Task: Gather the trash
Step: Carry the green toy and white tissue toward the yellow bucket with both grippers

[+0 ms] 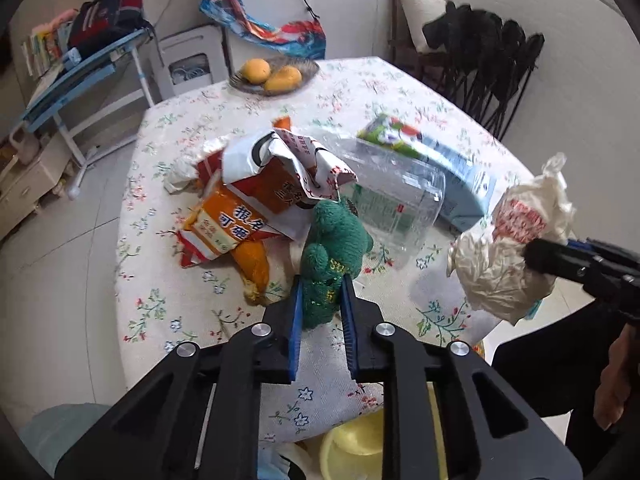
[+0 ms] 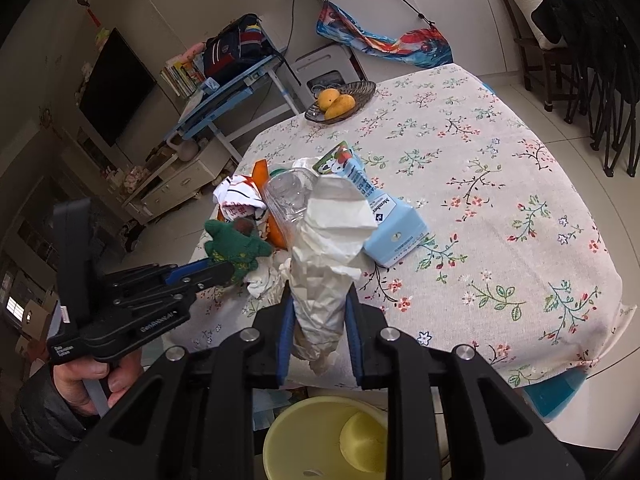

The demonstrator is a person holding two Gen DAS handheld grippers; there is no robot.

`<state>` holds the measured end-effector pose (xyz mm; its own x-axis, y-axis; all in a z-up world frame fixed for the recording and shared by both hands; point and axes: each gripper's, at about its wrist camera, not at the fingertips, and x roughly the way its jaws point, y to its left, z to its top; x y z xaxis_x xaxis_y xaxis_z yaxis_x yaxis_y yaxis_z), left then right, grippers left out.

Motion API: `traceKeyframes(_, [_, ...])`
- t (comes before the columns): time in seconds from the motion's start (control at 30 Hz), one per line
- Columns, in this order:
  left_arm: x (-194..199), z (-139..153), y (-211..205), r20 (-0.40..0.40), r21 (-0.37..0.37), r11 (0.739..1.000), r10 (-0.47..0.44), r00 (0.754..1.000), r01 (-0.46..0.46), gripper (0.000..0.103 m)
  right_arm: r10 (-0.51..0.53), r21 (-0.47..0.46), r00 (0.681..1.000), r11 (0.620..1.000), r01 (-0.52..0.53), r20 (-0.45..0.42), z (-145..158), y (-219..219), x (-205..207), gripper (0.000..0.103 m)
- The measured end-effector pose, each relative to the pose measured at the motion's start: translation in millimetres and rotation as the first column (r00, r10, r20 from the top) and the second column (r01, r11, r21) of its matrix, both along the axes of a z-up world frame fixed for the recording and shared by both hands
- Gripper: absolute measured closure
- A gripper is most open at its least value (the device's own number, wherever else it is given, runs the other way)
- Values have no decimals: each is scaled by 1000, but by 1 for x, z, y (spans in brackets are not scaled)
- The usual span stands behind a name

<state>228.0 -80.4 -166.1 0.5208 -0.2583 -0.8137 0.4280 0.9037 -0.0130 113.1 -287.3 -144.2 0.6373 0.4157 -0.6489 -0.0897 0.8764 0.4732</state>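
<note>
My left gripper [image 1: 322, 294] is pinching a green knitted plush toy [image 1: 334, 248]; in the left wrist view its blue pads press the toy's lower body from both sides, low in the centre of the frame. From the right wrist view the same gripper [image 2: 230, 270] comes in from the lower left, a hand [image 2: 86, 378] wrapped round its handle, and the toy [image 2: 234, 246] sticks up from its tips.

My right gripper [image 2: 318, 308] is clamped on a crumpled white paper wrapper [image 2: 328, 248], which rises between the pads in the middle of that frame. In the left wrist view this gripper [image 1: 536, 258] enters from the right edge, and the wrapper [image 1: 516, 240], with red print on it, hangs at its tip over the table's edge.

The rest of the trash lies on the floral tablecloth [image 2: 500, 200]. Centre left in the left wrist view is a heap of orange and white snack bags [image 1: 256, 200]. Just right of them lies a clear plastic bottle [image 1: 384, 196] on its side, and behind it a pale blue carton [image 1: 452, 168] with a green printed end. The carton [image 2: 390, 224] shows just right of the wrapper in the right wrist view, lying flat.

A dish with two mangoes [image 1: 274, 76] sits at the far edge of the table, top centre. At the bottom of the right wrist view, below the table edge, stands a yellow bin [image 2: 304, 436].
</note>
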Motion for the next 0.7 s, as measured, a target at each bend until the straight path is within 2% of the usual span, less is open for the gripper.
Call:
traceKeyframes(0.27, [-25, 17, 20, 30, -78, 996, 50, 998, -47, 86, 7, -2, 999, 1000, -7, 34, 3, 2, -7, 79])
traceKeyframes(0.47, [-30, 22, 36, 1, -162, 983, 85, 996, -84, 86, 24, -19, 998, 1000, -23, 64, 8, 9, -12, 79])
traceKeyframes(0.7, [-38, 30, 53, 12, -193, 972, 137, 991, -132, 86, 27, -27, 996, 999, -24, 89, 11, 14, -19, 79])
